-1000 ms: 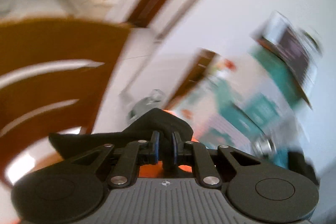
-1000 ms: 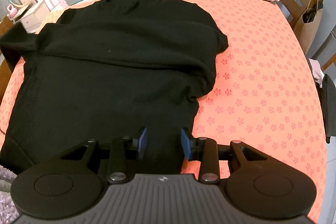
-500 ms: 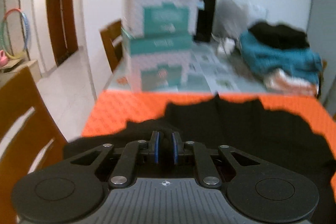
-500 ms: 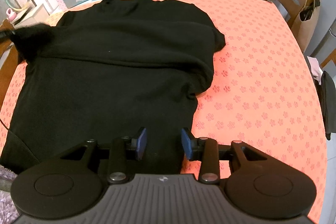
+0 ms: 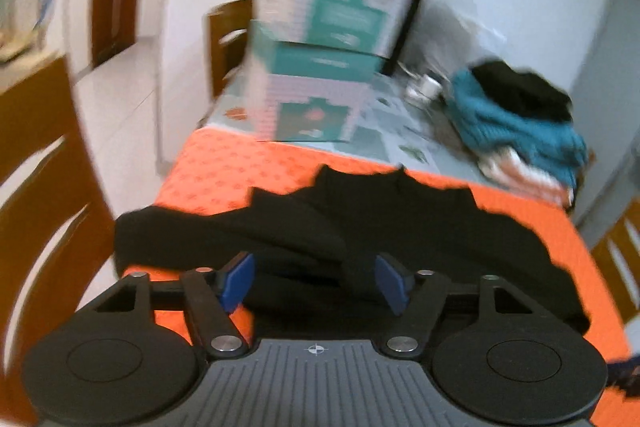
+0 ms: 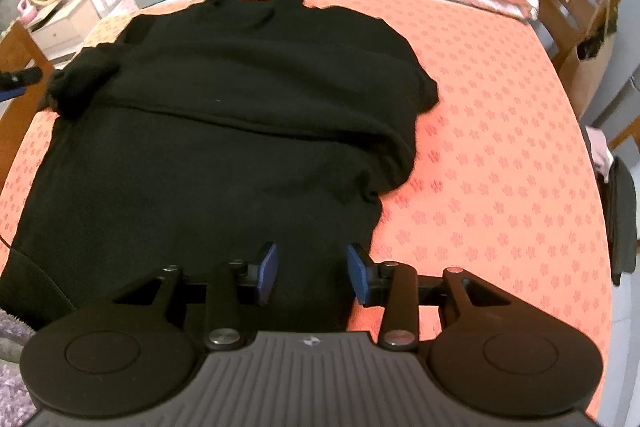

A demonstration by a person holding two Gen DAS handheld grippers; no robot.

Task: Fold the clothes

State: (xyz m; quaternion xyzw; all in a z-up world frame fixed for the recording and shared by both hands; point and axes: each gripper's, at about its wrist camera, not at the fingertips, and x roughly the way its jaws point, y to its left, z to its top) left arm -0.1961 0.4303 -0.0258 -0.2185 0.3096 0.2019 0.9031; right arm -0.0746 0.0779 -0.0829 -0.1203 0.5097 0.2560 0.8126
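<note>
Black knitted long-sleeved sweater (image 6: 224, 147) spread on the orange flower-patterned desk cover (image 6: 500, 167), just ahead of both grippers; one sleeve lies folded across the chest. Left gripper (image 5: 316, 281) and right gripper (image 6: 312, 273) both gape, holding nothing. The knit looks soft, limp and light, likely to sag and drag; hem corners or sleeve cuff seem the surest holds.

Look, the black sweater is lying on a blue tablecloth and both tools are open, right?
Not quite. The tablecloth is orange with a little flower print, not blue; the right wrist view shows it clearly. The rest holds: the black sweater lies on it, and both the left tool and the right tool are open.
</note>
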